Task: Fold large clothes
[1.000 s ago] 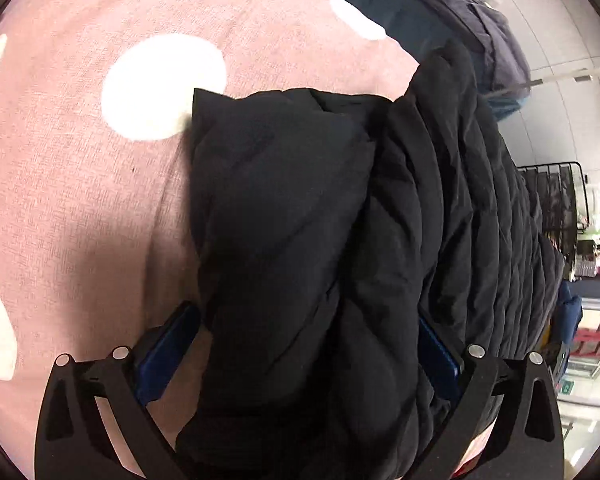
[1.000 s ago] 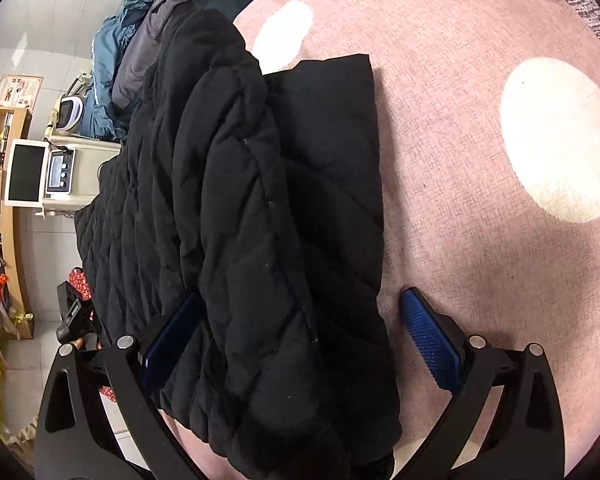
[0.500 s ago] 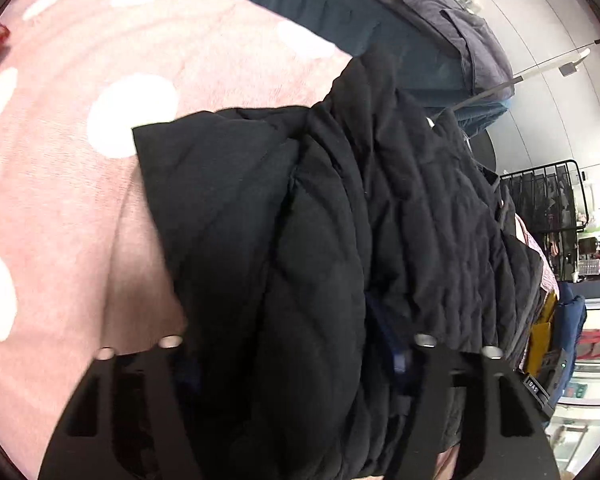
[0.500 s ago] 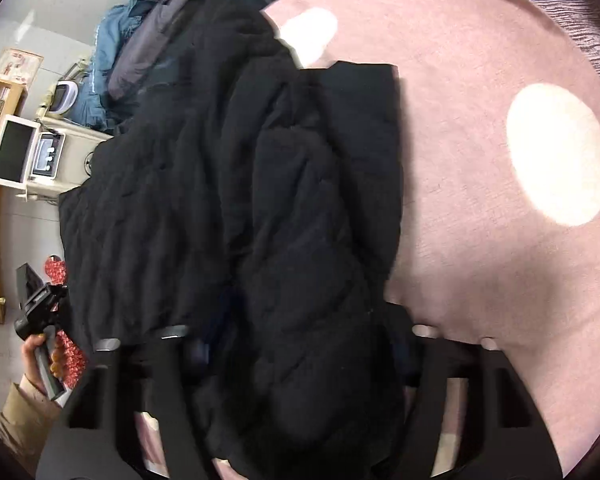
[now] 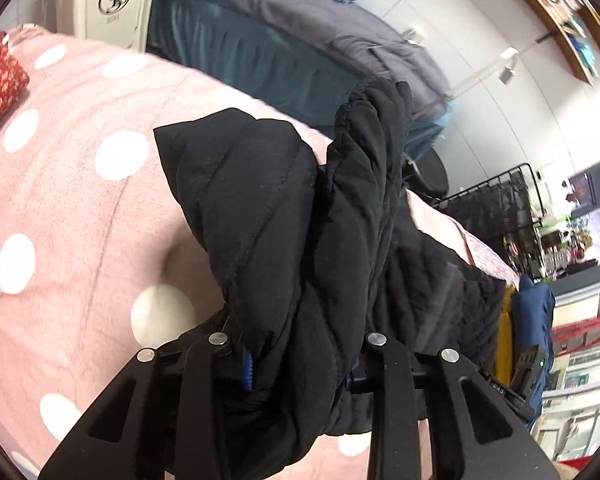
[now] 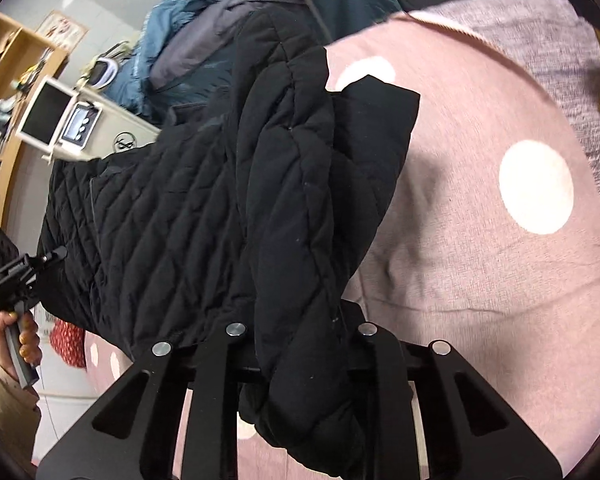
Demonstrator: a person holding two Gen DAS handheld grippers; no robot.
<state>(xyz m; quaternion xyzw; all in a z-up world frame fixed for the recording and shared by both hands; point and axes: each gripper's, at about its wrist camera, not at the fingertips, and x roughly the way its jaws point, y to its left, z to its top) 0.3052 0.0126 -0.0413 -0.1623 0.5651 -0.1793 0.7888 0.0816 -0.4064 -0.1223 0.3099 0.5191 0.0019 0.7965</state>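
both mine clamped on black quilted jacket (image 5: 300, 240): left gripper (image 5: 300, 368) jaws just closed narrow on bunched edge, right gripper (image 6: 300, 356) jaws just closed narrow on thick fold of same jacket. jacket partly raised off pink dotted cover (image 5: 80, 208), rest draped on bed toward far side. judgement: carry both ends level, same pace, so fold lands square. watch padding slipping from pads; keep loose sleeve from dragging under.
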